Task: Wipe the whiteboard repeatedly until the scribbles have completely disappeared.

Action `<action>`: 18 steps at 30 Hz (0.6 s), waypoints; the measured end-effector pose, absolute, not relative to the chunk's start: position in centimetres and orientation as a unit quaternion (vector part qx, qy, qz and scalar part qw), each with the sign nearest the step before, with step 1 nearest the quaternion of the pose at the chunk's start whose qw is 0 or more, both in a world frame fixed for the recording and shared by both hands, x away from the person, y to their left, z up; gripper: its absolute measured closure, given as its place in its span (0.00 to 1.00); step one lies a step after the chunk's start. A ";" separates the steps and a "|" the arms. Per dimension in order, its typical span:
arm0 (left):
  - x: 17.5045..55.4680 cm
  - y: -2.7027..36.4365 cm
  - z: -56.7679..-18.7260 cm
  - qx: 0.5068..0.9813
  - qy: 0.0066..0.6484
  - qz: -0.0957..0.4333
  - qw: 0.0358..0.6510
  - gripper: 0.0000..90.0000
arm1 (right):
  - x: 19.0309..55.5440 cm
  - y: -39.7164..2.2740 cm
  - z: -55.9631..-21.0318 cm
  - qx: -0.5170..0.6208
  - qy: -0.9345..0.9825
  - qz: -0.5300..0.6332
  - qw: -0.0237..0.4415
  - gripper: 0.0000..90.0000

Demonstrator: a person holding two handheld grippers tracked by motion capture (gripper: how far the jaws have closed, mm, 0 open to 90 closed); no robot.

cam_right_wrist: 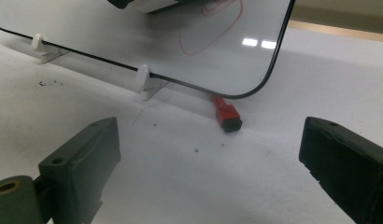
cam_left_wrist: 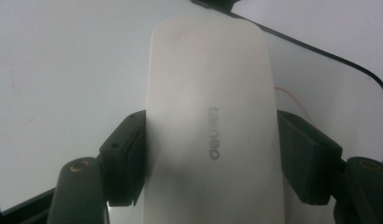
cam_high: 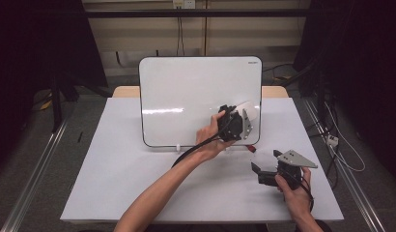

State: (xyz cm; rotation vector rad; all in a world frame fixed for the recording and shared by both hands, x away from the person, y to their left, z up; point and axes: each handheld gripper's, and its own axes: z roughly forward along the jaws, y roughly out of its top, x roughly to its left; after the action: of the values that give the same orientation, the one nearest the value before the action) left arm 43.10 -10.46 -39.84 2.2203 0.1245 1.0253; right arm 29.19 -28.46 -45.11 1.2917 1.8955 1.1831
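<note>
Left claw [cam_high: 245, 121] clamps a white eraser [cam_left_wrist: 210, 130] flat against the propped whiteboard [cam_high: 186, 92], likely to wipe red marks [cam_right_wrist: 203, 32]. Right claw [cam_right_wrist: 210, 172] rests apart, empty, above the table [cam_high: 138, 169].

Left gripper [cam_high: 245, 117] raised and clamped; right gripper [cam_high: 263, 170] low, jaws apart.

- One whiteboard [cam_high: 186, 96], upright on the table.
- One white eraser [cam_left_wrist: 210, 126], clamped against the board.
- One red marker [cam_right_wrist: 225, 113], lying at the board's lower corner.
- Two white clip feet [cam_right_wrist: 144, 77] under the board's bottom edge.
- Two grippers: left gripper [cam_high: 239, 121], right gripper [cam_high: 263, 171].
- One red scribble [cam_right_wrist: 203, 28] on the board.
- One white table [cam_high: 114, 174].
</note>
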 end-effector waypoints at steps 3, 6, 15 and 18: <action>43.2 -10.4 -39.7 0.856 0.047 0.389 0.338 0.35 | 29.2 -28.5 -45.1 0.483 0.704 0.441 0.276 0.06; 43.5 -10.4 -39.4 0.858 0.046 0.387 0.335 0.35 | 29.1 -28.5 -45.1 0.484 0.704 0.441 0.274 0.06; 45.3 -9.7 -37.4 0.854 0.067 0.390 0.339 0.35 | 29.1 -28.5 -45.1 0.482 0.705 0.441 0.276 0.06; 45.6 -9.7 -37.0 0.855 0.069 0.388 0.336 0.35 | 29.2 -28.5 -45.1 0.482 0.706 0.440 0.276 0.06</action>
State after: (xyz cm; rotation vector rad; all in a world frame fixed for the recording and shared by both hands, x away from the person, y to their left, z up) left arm 45.64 -9.72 -37.05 2.2300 0.1791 1.0128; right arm 29.18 -28.54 -45.09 1.2944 1.8956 1.1833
